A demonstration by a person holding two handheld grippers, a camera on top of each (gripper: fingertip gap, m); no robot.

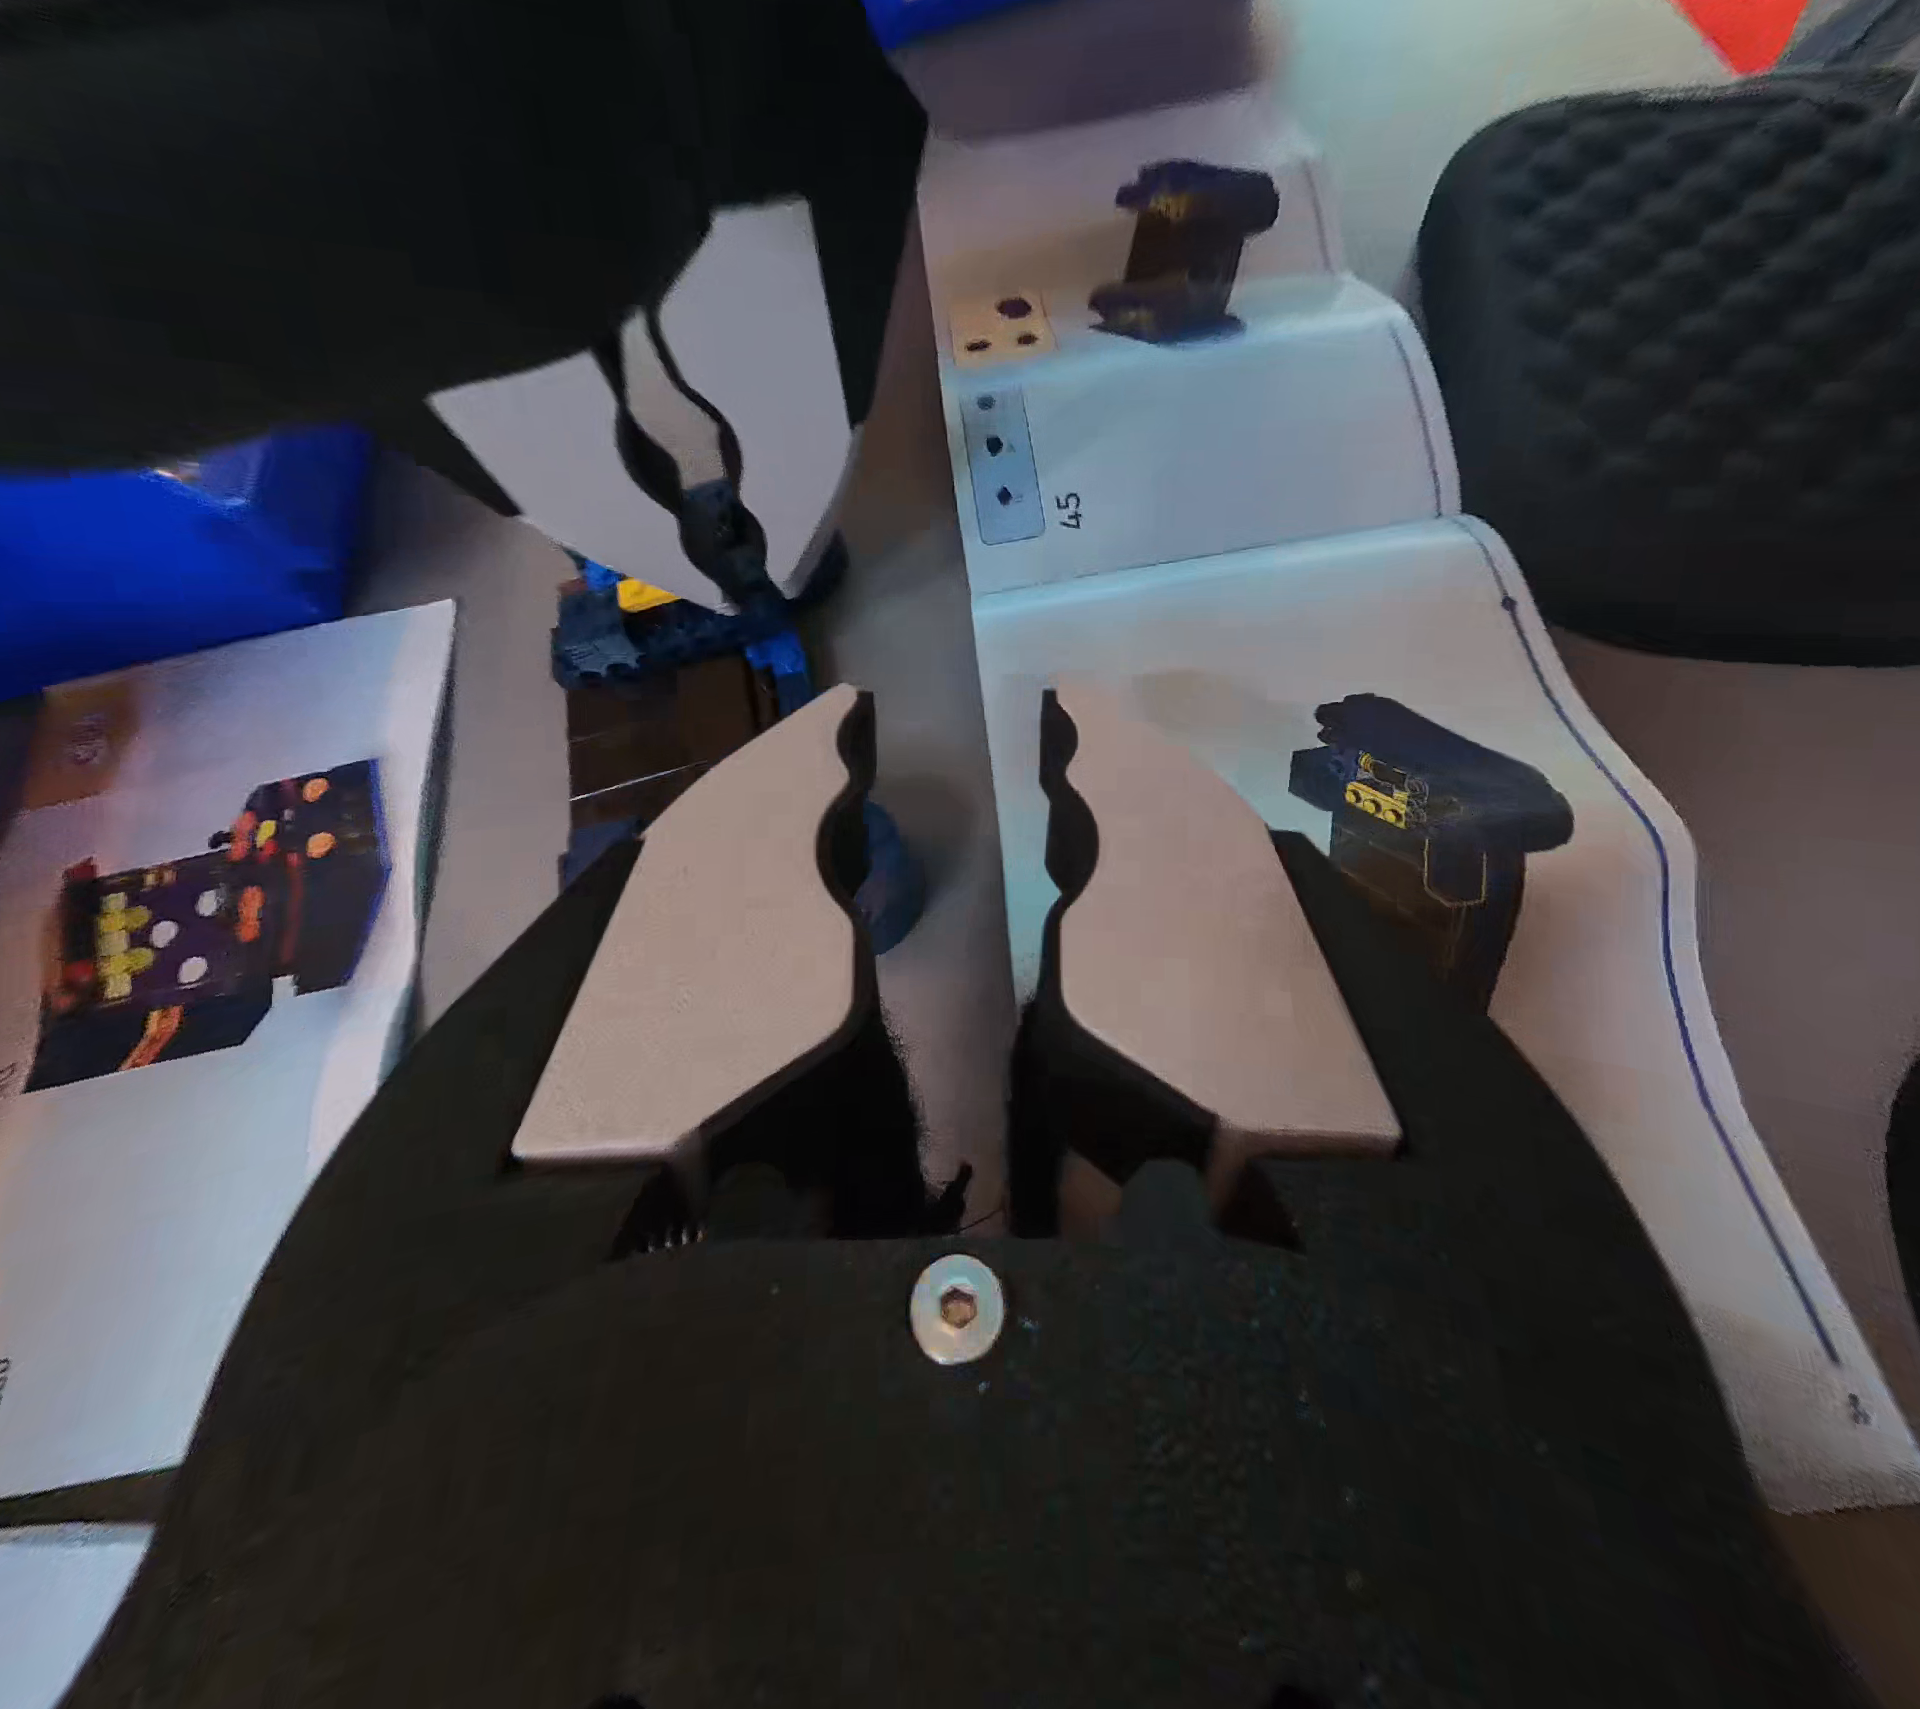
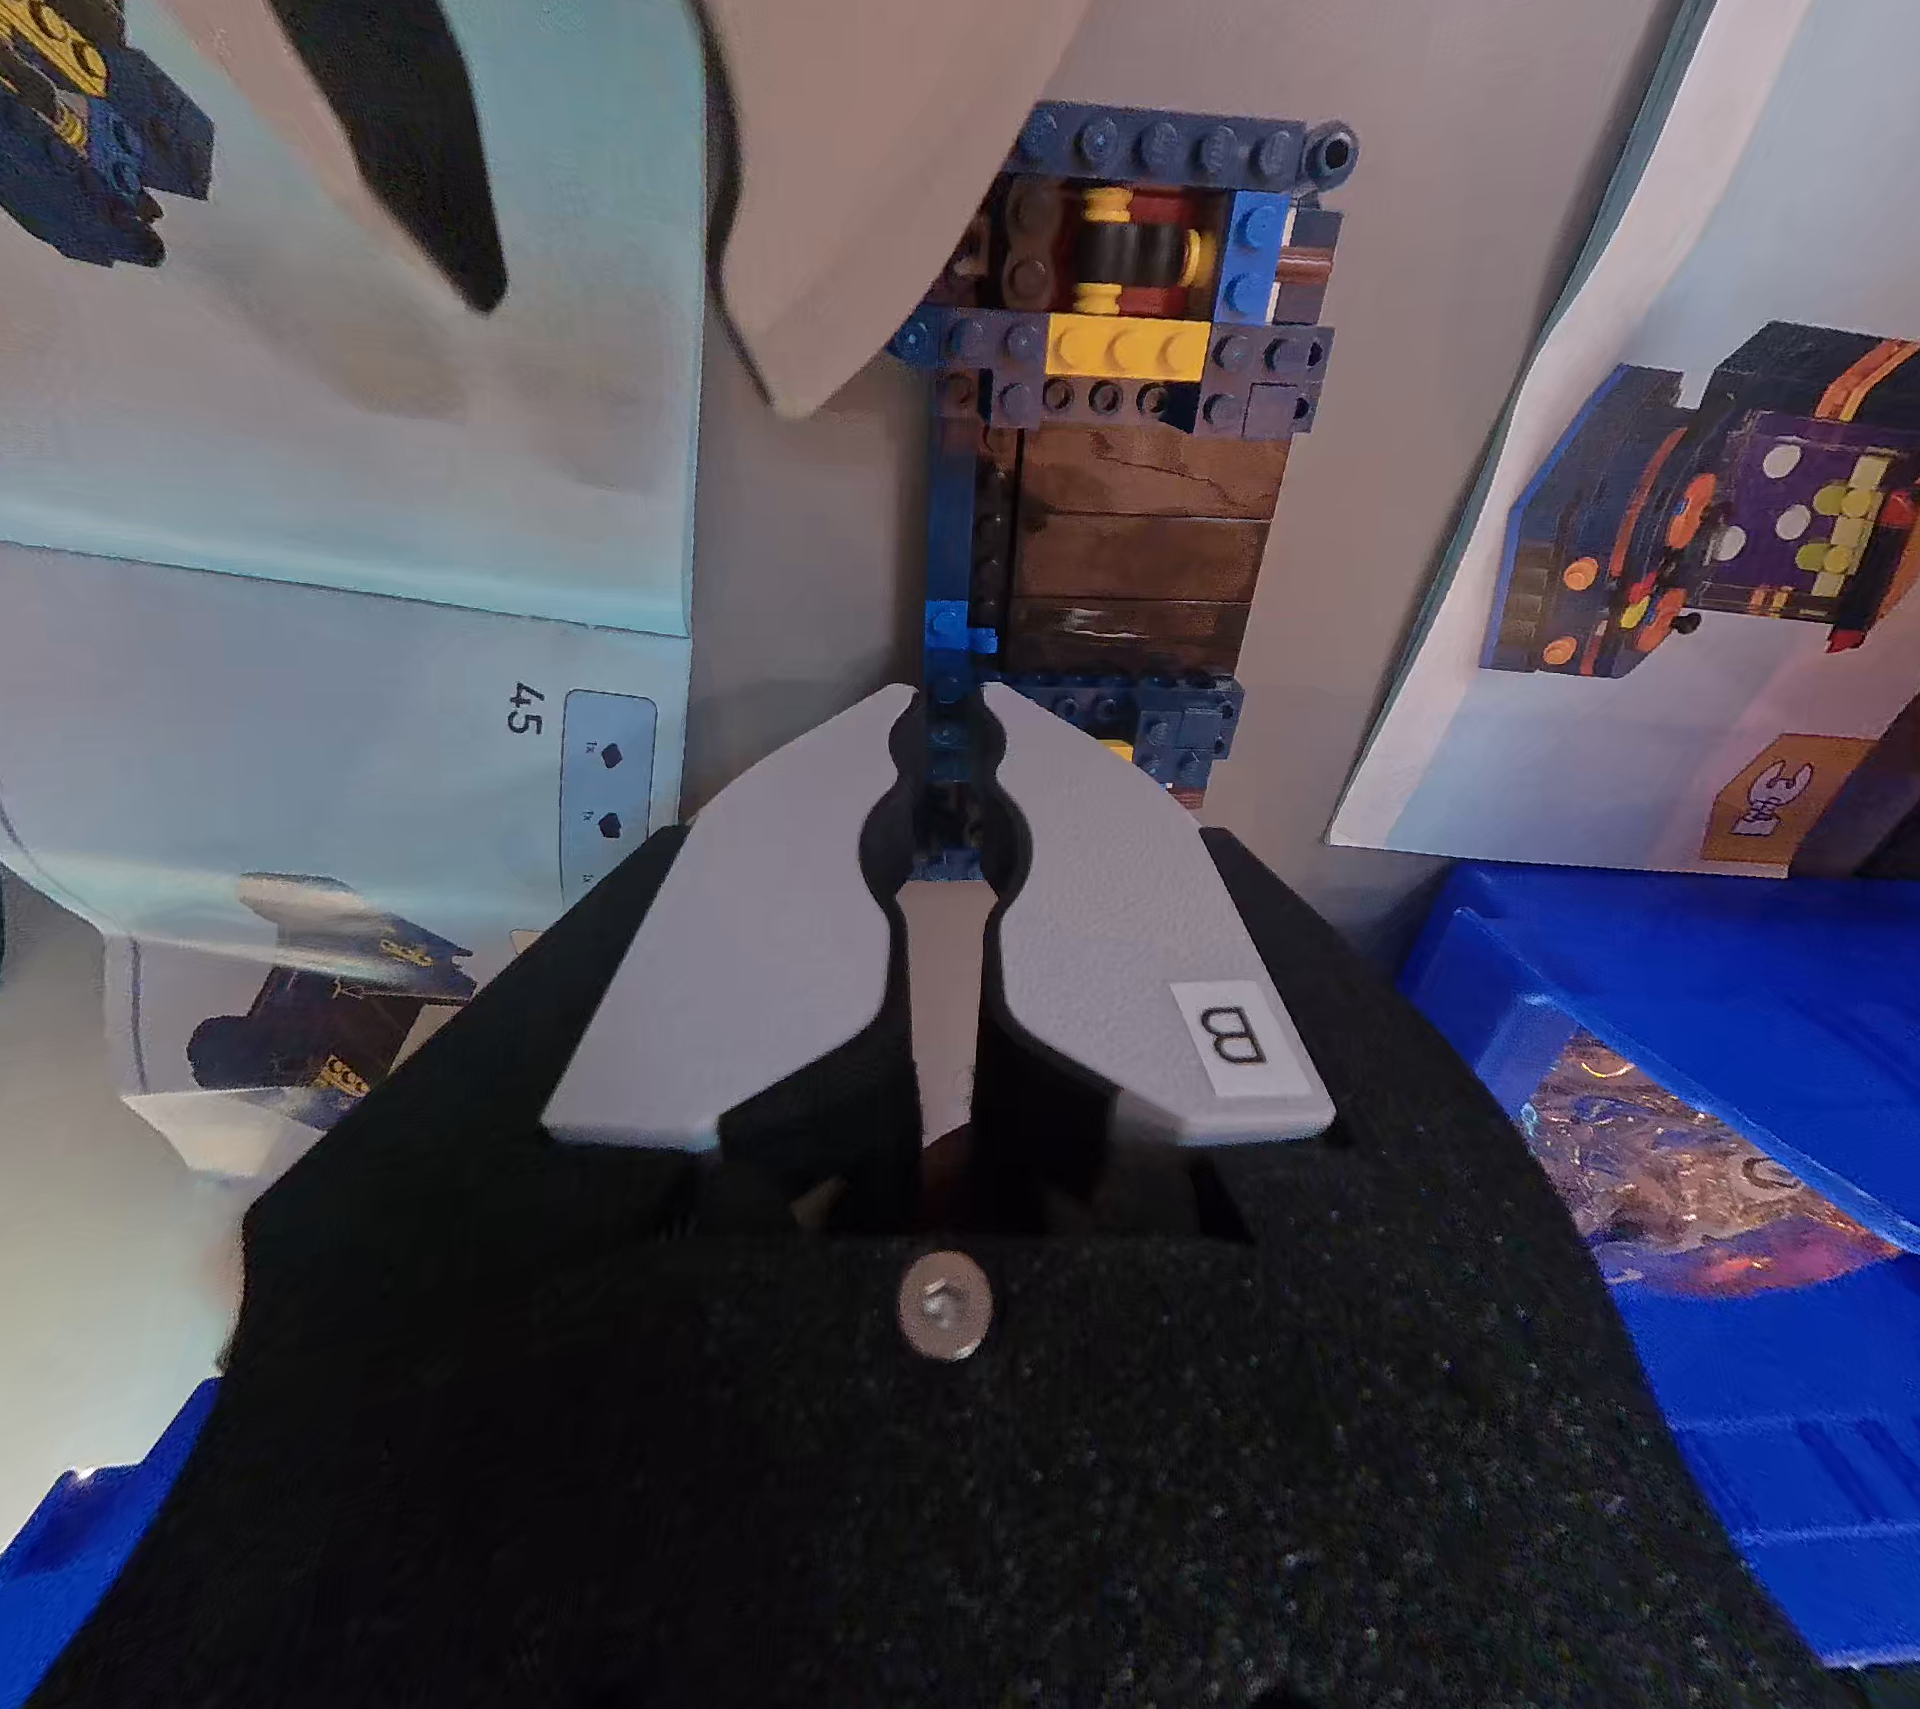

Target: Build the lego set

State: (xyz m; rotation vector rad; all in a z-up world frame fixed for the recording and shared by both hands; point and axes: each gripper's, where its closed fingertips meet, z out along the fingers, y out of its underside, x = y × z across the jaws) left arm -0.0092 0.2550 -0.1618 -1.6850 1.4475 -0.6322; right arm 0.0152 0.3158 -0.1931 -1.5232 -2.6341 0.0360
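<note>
On the table: right gripper (image 2: 948, 724) clamps the half-built brick model (image 2: 1122, 433).
Left gripper (image 1: 956, 724) partly open, holding nothing (a small dark blue piece (image 1: 888, 870) just beside); instruction booklet (image 1: 1226, 454) lies open.

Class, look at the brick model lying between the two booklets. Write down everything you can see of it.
The brick model lies flat on the grey table, a plastic build of dark blue studded strips framing smooth brown panels, with yellow, red and bright blue pieces near its far end. The right gripper is closed on its dark blue edge strip. The left gripper's finger covers its far corner. An open booklet lies beside it.
</note>
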